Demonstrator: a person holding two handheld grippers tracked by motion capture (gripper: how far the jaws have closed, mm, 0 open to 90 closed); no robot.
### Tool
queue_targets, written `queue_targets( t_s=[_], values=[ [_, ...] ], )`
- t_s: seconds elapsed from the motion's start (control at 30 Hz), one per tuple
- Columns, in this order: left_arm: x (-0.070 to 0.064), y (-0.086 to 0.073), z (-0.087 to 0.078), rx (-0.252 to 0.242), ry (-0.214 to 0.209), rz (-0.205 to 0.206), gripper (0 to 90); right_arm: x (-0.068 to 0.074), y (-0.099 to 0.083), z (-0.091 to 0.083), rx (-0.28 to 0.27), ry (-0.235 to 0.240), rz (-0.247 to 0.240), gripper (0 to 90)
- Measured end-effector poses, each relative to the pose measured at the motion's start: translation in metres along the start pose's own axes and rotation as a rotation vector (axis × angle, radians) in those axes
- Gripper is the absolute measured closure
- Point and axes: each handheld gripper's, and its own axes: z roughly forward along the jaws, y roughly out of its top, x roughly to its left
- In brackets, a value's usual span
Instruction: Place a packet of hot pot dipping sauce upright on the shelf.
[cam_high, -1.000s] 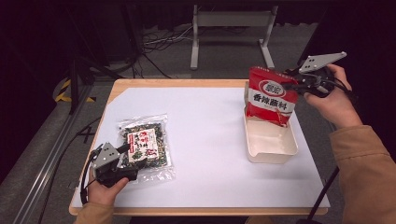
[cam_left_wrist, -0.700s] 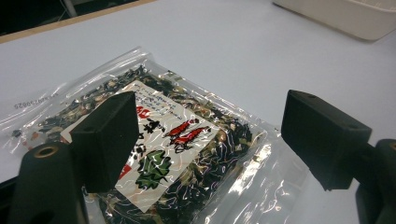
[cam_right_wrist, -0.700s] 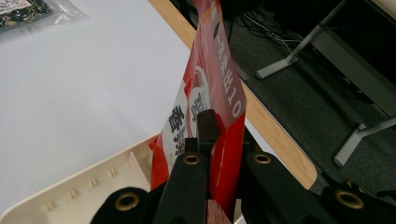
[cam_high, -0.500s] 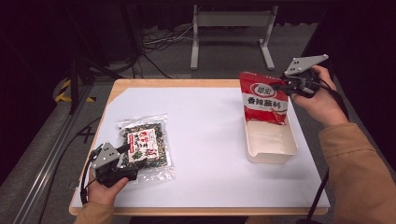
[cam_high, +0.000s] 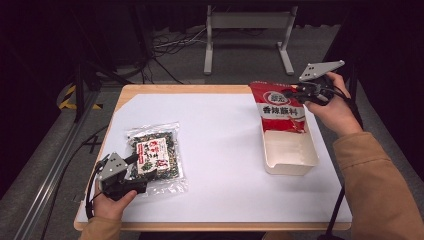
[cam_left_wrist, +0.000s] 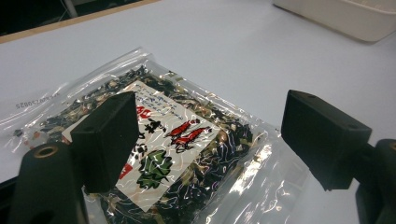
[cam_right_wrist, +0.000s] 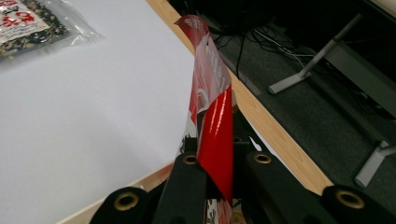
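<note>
A red snack packet (cam_high: 280, 107) hangs by its top edge from my right gripper (cam_high: 300, 91), which is shut on it above the far end of a white rectangular tray (cam_high: 290, 156). In the right gripper view the red packet (cam_right_wrist: 212, 112) stands edge-on between the closed jaws. A clear bag of dark dried flakes with a red-and-white label (cam_high: 155, 156) lies flat on the white table sheet at the near left. My left gripper (cam_high: 136, 172) rests open at that bag's near left corner; the clear bag (cam_left_wrist: 173, 154) lies under and between the spread jaws.
The white sheet (cam_high: 220, 150) covers the wooden table, whose edge (cam_high: 185, 89) shows at the far side. Beyond it are a grey metal stand (cam_high: 247, 35) and cables on the floor. A rail (cam_high: 55, 165) runs along the left.
My right gripper has carried the red packet away from me and slightly left, so it now hangs over the tray's far end. The left gripper and clear bag have stayed put.
</note>
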Motion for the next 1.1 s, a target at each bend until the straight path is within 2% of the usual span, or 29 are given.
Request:
queue_targets(
  t_s=[0.07,0.17,0.4,0.6,0.73,0.83,1.0,1.1],
  values=[
    [0.000,0.000,0.000,0.002,0.001,0.001,19.7,-0.003,-0.003,-0.001,-0.011,0.000,0.038,88.8],
    [0.000,0.000,0.000,0.002,0.001,0.001,19.6,-0.006,-0.005,-0.003,-0.013,-0.015,0.066,88.6],
    [0.000,0.000,0.001,0.005,0.001,0.004,19.6,-0.008,-0.011,-0.001,-0.039,0.004,0.125,84.5],
    [0.000,0.000,0.001,0.005,0.001,0.005,19.6,-0.010,-0.017,0.001,-0.039,-0.002,0.147,82.1],
    [-0.001,0.000,0.001,0.007,-0.001,0.006,19.6,-0.010,-0.020,0.003,-0.019,-0.002,0.151,87.5],
    [0.000,0.000,0.001,0.008,0.002,0.007,19.6,-0.008,-0.022,0.003,-0.010,-0.019,0.139,88.8],
    [0.000,0.000,0.001,0.008,0.000,0.008,19.6,-0.006,-0.026,0.003,-0.011,0.009,0.164,88.2],
    [0.000,0.000,0.001,0.008,-0.002,0.009,19.5,-0.008,-0.031,0.003,-0.018,-0.002,0.178,85.8]
  ],
)
